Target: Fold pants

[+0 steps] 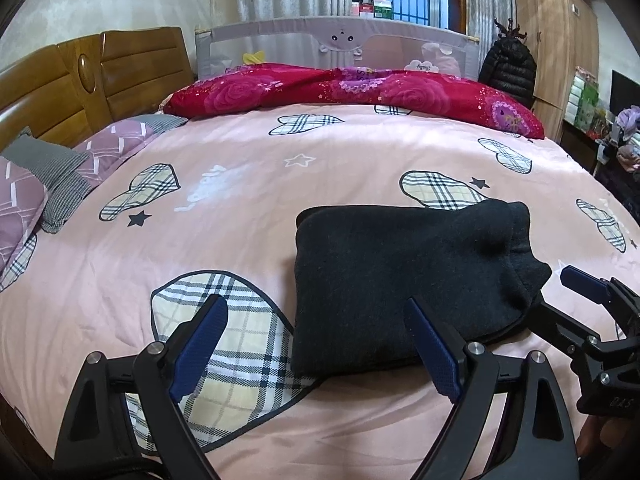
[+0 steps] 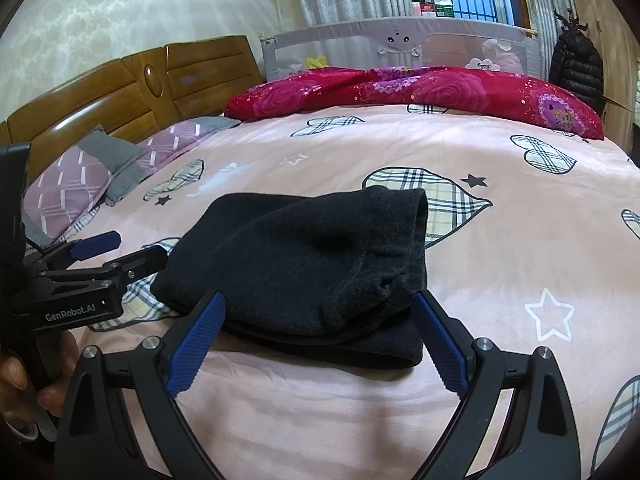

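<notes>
Dark grey pants (image 1: 392,280) lie folded into a thick rectangular bundle on the pink bed cover (image 1: 240,208). My left gripper (image 1: 316,304) is open at the bundle's near left corner; its right finger (image 1: 432,352) overlaps the near edge and nothing is gripped. In the right wrist view the pants (image 2: 304,252) sit just ahead of my right gripper (image 2: 318,300), which is open with its blue fingers astride the near edge. The right gripper (image 1: 556,292) also shows at the bundle's right end, and the left gripper (image 2: 142,246), held by a hand, at its left end.
A red floral quilt (image 1: 352,88) lies across the far side of the bed. Purple and grey pillows (image 1: 60,172) rest against the wooden headboard (image 1: 92,80) on the left. A grey bed rail (image 1: 340,40), a black jacket (image 1: 506,68) and a wardrobe (image 1: 556,40) stand beyond.
</notes>
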The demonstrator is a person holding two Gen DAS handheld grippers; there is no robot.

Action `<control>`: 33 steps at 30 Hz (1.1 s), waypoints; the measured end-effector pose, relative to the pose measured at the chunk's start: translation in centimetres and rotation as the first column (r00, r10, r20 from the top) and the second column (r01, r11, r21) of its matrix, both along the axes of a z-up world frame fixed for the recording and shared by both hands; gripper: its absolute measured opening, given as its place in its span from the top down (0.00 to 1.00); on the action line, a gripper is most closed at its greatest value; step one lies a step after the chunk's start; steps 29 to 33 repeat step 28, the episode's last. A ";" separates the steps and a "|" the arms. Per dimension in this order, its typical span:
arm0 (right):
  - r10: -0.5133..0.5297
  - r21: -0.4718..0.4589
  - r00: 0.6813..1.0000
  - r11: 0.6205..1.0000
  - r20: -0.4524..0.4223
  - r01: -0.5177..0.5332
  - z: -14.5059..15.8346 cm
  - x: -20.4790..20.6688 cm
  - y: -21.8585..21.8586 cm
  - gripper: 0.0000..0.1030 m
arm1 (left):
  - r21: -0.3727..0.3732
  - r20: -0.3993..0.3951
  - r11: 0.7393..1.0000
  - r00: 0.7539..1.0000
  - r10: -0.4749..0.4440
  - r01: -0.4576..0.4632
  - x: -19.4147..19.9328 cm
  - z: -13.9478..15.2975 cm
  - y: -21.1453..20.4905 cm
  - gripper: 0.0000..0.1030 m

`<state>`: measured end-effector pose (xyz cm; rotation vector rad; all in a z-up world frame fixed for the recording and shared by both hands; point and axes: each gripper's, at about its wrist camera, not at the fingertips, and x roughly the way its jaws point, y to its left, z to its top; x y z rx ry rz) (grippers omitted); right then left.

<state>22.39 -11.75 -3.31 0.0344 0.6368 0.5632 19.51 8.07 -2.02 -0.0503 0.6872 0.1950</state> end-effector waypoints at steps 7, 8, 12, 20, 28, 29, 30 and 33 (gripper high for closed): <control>0.014 0.001 1.000 1.000 -0.002 -0.014 0.3 0.1 -0.2 0.09 | -0.014 -0.025 1.000 1.000 0.010 -0.010 0.5 0.1 0.1 0.12; 0.018 0.001 1.000 1.000 -0.007 -0.018 0.3 0.2 -0.2 0.08 | -0.012 -0.025 1.000 1.000 0.015 -0.015 0.6 0.2 0.1 0.11; 0.034 0.000 0.999 0.999 -0.022 -0.034 0.2 0.5 -0.2 0.08 | 0.011 -0.031 1.000 0.999 0.009 -0.009 1.0 0.3 -0.4 0.11; 0.047 -0.001 0.999 0.999 -0.026 -0.047 0.2 0.8 -0.2 0.06 | 0.030 -0.050 1.000 0.999 0.006 -0.004 1.1 0.0 -1.3 0.11; 0.041 0.022 0.998 0.999 -0.037 -0.041 -0.2 0.7 -0.4 0.06 | 0.043 -0.077 0.999 0.997 0.018 -0.015 1.3 -0.3 -1.6 0.11; 0.041 0.022 0.998 0.999 -0.037 -0.041 -0.2 0.7 -0.4 0.06 | 0.043 -0.077 0.999 0.997 0.018 -0.015 1.3 -0.3 -1.6 0.11; 0.041 0.022 0.998 0.999 -0.037 -0.041 -0.2 0.7 -0.4 0.06 | 0.043 -0.077 0.999 0.997 0.018 -0.015 1.3 -0.3 -1.6 0.11; 0.041 0.022 0.998 0.999 -0.037 -0.041 -0.2 0.7 -0.4 0.06 | 0.043 -0.077 0.999 0.997 0.018 -0.015 1.3 -0.3 -1.6 0.11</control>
